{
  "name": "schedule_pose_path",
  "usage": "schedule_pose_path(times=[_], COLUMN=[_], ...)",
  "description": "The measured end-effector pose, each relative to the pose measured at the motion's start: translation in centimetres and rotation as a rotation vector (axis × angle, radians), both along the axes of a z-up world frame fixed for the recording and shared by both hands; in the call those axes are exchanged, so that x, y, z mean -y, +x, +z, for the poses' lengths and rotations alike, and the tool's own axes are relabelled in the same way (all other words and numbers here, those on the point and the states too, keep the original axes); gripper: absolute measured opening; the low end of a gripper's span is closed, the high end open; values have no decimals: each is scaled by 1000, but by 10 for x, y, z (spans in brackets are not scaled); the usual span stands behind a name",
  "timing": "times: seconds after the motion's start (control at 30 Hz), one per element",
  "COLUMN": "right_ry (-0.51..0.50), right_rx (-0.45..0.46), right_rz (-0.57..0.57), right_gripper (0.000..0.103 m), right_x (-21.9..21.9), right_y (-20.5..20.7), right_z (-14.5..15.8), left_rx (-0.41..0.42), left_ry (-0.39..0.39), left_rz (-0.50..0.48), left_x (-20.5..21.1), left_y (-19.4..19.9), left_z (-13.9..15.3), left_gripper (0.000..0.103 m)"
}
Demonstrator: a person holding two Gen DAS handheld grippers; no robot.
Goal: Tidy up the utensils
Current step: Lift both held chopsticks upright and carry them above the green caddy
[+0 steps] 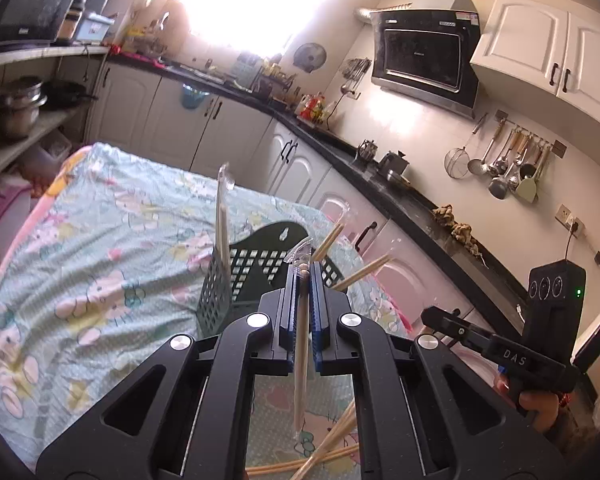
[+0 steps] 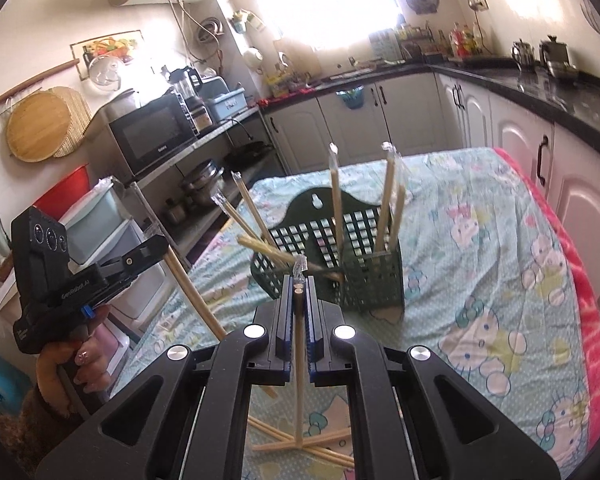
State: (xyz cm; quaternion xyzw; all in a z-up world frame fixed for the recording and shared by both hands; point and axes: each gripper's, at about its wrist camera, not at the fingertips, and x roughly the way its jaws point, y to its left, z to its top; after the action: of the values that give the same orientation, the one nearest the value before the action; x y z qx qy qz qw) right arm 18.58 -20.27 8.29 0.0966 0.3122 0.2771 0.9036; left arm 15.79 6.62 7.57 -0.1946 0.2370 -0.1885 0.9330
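Each gripper (image 1: pixel 303 280) (image 2: pixel 299 286) pinches 1 upright chopstick (image 1: pixel 301 360) (image 2: pixel 299 360), lengthwise vertical.

My right gripper (image 2: pixel 299 292) pinches one wrapped chopstick (image 2: pixel 299 364) upright, its lower end among loose chopsticks (image 2: pixel 300 442) on the patterned cloth (image 2: pixel 480 280). Just ahead stands the green basket (image 2: pixel 340 256), sticks leaning in both compartments. The left gripper (image 2: pixel 100 264) holds another at my left.
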Motion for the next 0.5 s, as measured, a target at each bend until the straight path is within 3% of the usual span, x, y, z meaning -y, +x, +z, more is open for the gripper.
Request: schedule_pose_path(times=[0.5], right_ry=[5], right_rx=[108], right_rz=[-7], right_gripper=[6], right_x=[-7], right_y=[6], right_z=[33], left_rx=[93], left_ry=[57], left_rz=[33], left_x=[-1], left_y=[-2], left_z=[37], left_gripper=[3])
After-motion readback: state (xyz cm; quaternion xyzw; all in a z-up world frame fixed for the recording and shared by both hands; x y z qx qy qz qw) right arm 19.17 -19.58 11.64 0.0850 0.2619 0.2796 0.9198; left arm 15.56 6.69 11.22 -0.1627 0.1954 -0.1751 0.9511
